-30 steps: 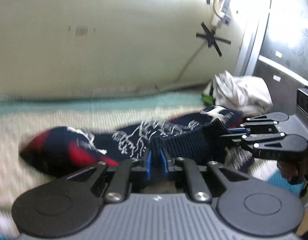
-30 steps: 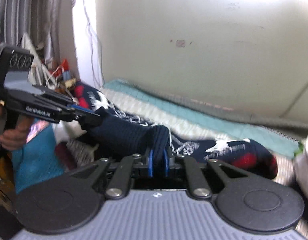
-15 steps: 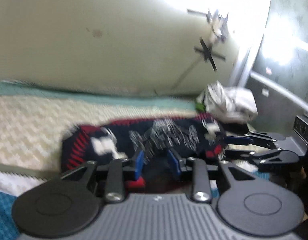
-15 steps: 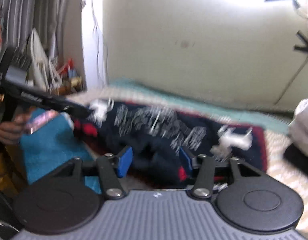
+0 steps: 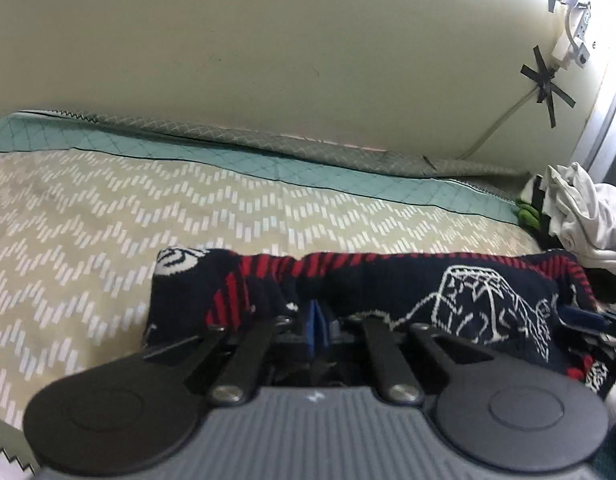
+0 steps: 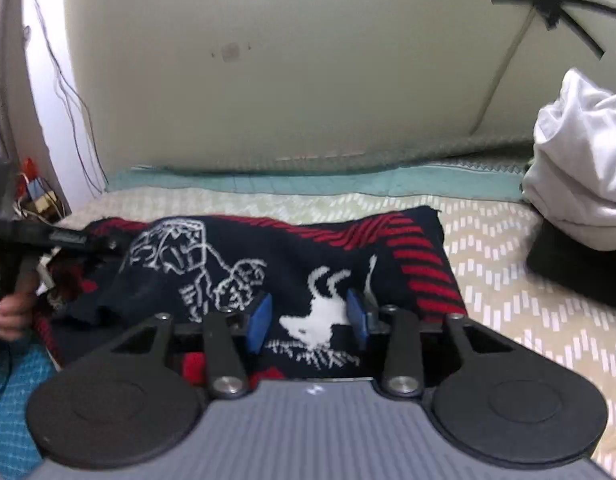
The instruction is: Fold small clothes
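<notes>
A small navy knit sweater (image 5: 428, 280) with red stripes and white line drawings lies folded on the zigzag bedspread (image 5: 148, 208); it also shows in the right wrist view (image 6: 268, 256). My left gripper (image 5: 317, 326) has its blue pads pressed together at the sweater's near edge, with no cloth visible between them. My right gripper (image 6: 306, 322) is open, its blue pads (image 6: 259, 320) spread over the white animal figure on the sweater. The left gripper also shows at the far left of the right wrist view (image 6: 68, 238).
A heap of white clothes (image 6: 580, 184) lies at the right on the bed, with a dark item under it. A cream wall (image 5: 268, 60) with a taped cable stands behind the bed. A teal cloth (image 6: 12, 408) is at the lower left.
Both grippers let go of the lifted sweater edge as it was laid over. The sweater now lies folded flat. The left pads have closed again; the right has stayed open.
</notes>
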Tool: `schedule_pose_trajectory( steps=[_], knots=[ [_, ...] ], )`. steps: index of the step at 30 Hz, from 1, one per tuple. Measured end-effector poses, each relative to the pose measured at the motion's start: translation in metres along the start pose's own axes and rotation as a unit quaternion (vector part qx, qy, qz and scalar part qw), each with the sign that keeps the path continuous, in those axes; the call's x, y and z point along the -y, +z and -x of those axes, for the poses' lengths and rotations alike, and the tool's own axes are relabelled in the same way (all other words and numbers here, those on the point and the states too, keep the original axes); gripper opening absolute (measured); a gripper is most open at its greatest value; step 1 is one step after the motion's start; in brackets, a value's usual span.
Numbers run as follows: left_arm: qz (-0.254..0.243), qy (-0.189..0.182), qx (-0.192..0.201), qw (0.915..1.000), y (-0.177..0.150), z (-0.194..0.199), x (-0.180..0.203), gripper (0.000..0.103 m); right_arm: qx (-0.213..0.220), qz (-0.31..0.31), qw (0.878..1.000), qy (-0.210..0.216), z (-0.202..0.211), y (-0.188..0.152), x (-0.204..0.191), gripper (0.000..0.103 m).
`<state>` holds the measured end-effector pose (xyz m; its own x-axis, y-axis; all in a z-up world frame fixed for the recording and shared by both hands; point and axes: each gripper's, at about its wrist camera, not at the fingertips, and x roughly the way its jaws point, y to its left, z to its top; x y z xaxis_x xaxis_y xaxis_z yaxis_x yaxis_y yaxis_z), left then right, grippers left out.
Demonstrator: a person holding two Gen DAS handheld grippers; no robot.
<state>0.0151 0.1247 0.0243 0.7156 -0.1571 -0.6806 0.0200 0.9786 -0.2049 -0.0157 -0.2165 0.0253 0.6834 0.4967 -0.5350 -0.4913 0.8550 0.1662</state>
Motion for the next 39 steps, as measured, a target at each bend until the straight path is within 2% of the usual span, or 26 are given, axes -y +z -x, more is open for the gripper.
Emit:
schedule_pose_trajectory(
  steps=[2,4,7,10,12,15,18,20,21,22,28,34,37,39],
  knots=[
    [-0.023,0.012,0.011,0.9996,-0.008,0.006,0.006,0.006,-0.006,0.017,1.000,-0.004,0.008,0.002,-0.006,0.032],
    [-0.021,0.012,0.011,0.9996,-0.010,0.016,0.010,0.005,-0.008,0.034,0.999,-0.003,0.017,0.005,-0.007,0.034],
    [0.004,-0.036,0.035,0.9987,-0.012,0.042,0.006,0.005,0.023,0.040,0.999,0.014,0.030,0.023,-0.012,0.035],
    [0.033,-0.088,0.061,0.9937,-0.008,0.059,0.006,0.006,0.046,0.042,0.997,0.045,0.028,0.040,-0.034,0.036],
    [0.031,-0.106,0.069,0.9915,-0.007,0.065,0.011,0.006,0.050,0.054,0.995,0.073,0.020,0.046,-0.054,0.036],
    [0.003,-0.107,0.067,0.9920,-0.010,0.062,0.020,0.012,0.041,0.083,0.990,0.108,0.001,0.046,-0.086,0.036],
    [0.006,-0.091,0.037,0.9952,-0.018,0.044,0.017,0.016,0.015,0.099,0.989,0.107,-0.022,0.036,-0.097,0.036],
    [0.024,-0.088,0.013,0.9958,-0.025,0.033,0.010,0.016,-0.021,0.092,0.992,0.088,-0.037,0.027,-0.089,0.034],
    [0.030,-0.090,0.008,0.9955,-0.028,0.028,0.007,0.015,-0.035,0.091,0.992,0.075,-0.042,0.021,-0.081,0.029],
    [0.034,-0.095,0.011,0.9948,-0.029,0.028,0.006,0.015,-0.031,0.091,0.993,0.076,-0.041,0.014,-0.072,0.026],
    [0.027,-0.095,0.017,0.9949,-0.031,0.023,0.008,0.016,-0.008,0.003,0.996,0.092,-0.018,-0.003,-0.033,0.026],
    [0.016,-0.093,0.022,0.9953,-0.033,0.024,0.007,0.016,-0.003,0.015,0.996,0.083,-0.014,-0.005,-0.037,0.027],
    [0.009,-0.089,0.026,0.9957,-0.034,0.024,0.009,0.016,0.001,-0.005,0.996,0.094,-0.006,-0.003,-0.031,0.031],
    [0.005,-0.087,0.027,0.9958,-0.034,0.024,0.010,0.016,0.027,-0.014,0.995,0.093,0.006,0.002,-0.024,0.032]
  ],
)
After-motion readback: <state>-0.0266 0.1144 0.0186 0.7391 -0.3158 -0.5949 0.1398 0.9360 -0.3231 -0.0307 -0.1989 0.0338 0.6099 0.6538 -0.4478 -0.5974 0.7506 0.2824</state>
